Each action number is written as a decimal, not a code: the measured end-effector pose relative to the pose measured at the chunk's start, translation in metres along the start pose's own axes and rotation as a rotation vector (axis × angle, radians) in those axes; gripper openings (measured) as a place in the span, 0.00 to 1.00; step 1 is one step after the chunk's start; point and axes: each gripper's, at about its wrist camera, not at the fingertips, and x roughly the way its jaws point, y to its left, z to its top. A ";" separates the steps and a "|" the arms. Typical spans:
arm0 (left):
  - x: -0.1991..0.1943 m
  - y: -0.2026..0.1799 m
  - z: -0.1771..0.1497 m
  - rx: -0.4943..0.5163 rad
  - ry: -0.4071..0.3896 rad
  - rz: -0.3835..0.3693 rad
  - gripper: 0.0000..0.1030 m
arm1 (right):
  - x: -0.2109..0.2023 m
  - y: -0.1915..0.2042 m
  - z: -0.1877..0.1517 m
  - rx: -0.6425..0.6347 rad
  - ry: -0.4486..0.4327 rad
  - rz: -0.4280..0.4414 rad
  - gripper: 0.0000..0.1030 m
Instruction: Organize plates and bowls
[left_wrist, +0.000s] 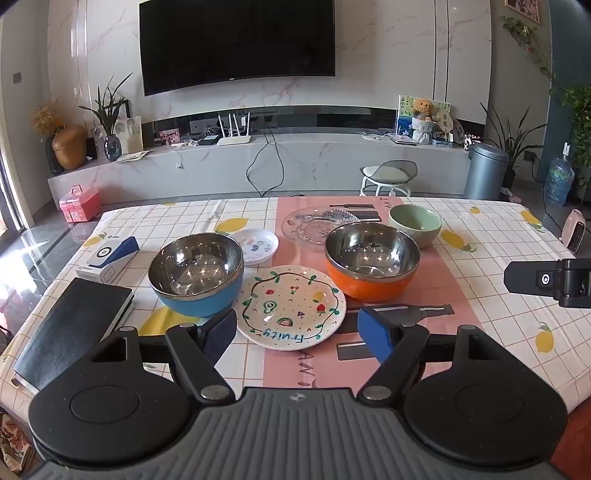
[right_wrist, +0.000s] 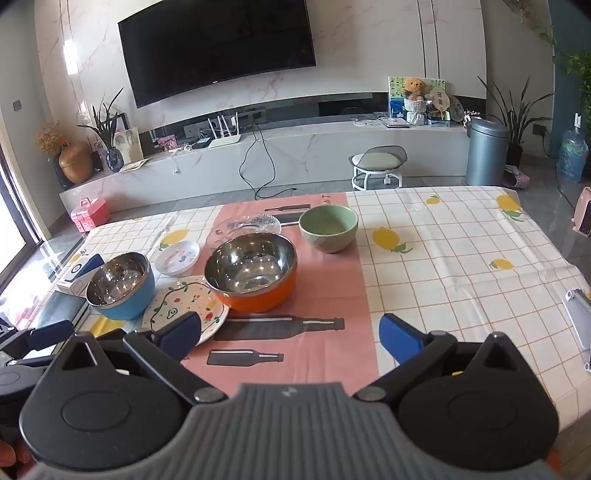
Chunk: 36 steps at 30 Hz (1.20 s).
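Note:
On the table stand a blue steel bowl (left_wrist: 195, 275) (right_wrist: 120, 286), an orange steel bowl (left_wrist: 371, 266) (right_wrist: 251, 271) and a green ceramic bowl (left_wrist: 415, 223) (right_wrist: 328, 227). A white fruit-print plate (left_wrist: 291, 306) (right_wrist: 184, 306) lies between the steel bowls. A small white plate (left_wrist: 256, 245) (right_wrist: 177, 256) and a clear glass plate (left_wrist: 314, 225) (right_wrist: 245, 223) lie behind. My left gripper (left_wrist: 299, 332) is open and empty, just in front of the fruit plate. My right gripper (right_wrist: 291, 338) is open and empty over the pink runner.
A black notebook (left_wrist: 74, 325) and a white-blue box (left_wrist: 110, 258) lie at the table's left. The right gripper shows at the right edge of the left wrist view (left_wrist: 546, 282). A white object (right_wrist: 578, 314) sits at the table's right edge. Checked cloth (right_wrist: 461, 258) covers the right side.

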 end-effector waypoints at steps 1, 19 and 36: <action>0.000 0.000 0.000 -0.002 -0.001 -0.006 0.85 | 0.000 0.000 0.000 0.002 0.010 0.001 0.98; 0.002 0.007 -0.002 -0.046 0.023 -0.018 0.85 | 0.008 0.006 -0.001 -0.018 0.023 0.007 0.98; 0.003 0.016 -0.005 -0.078 0.042 -0.022 0.85 | 0.011 0.009 -0.004 -0.029 0.034 0.014 0.98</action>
